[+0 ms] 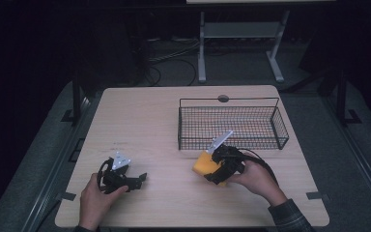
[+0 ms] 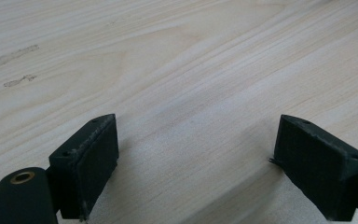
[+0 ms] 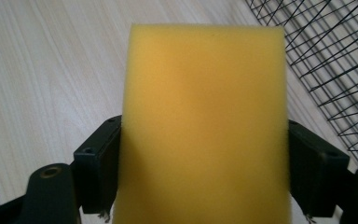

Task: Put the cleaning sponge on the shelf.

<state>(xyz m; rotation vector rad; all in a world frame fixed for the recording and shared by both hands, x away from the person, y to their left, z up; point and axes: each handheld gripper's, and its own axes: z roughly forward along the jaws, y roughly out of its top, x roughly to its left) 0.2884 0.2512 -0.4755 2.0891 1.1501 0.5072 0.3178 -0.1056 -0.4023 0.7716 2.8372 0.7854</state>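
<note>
A yellow sponge is clamped between the jaws of my right gripper, just in front of the black wire basket and a little above the table. The sponge stands out past the jaws and hides what lies straight ahead in the right gripper view. My left gripper rests low over the bare wooden table at the front left, its jaws wide apart with nothing between them.
The wire basket sits at the back right of the table and looks empty. A round grommet marks the far edge. Beyond the table stand a white desk frame and cables on the dark floor.
</note>
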